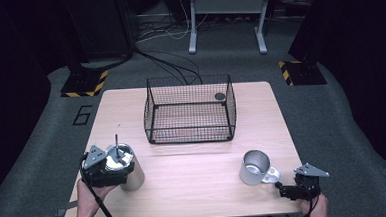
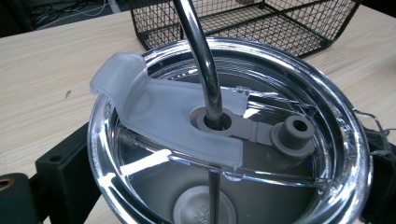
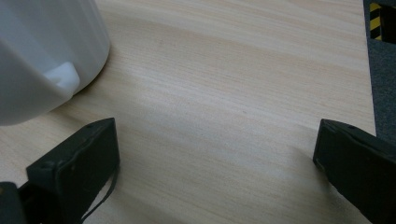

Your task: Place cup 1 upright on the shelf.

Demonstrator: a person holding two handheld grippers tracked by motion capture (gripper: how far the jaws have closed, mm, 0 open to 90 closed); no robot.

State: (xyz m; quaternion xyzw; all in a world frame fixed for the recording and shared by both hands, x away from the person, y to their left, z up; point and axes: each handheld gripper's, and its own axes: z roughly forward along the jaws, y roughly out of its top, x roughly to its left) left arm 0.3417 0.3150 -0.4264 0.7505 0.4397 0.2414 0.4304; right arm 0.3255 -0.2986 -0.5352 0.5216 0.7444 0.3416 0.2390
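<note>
Left tool (image 1: 110, 169) is clamped around the steel tumbler (image 1: 126, 168), jaws on either side of its clear lid (image 2: 229, 135), a metal straw (image 2: 201, 60) rising through the lid's hole. The tumbler stands upright at the tabletop's (image 1: 194, 163) front left. Right tool (image 1: 288, 189) sits low at the front right, jaws spread wide over bare wood, holding nothing, just beside the metal mug's (image 1: 255, 168) white handle (image 1: 271, 175). Behind, mid-tabletop, stands a black wire basket (image 1: 190, 109).

Left gripper (image 1: 109, 168) jaws clamped shut; right gripper (image 1: 285, 188) jaws spread wide.
</note>
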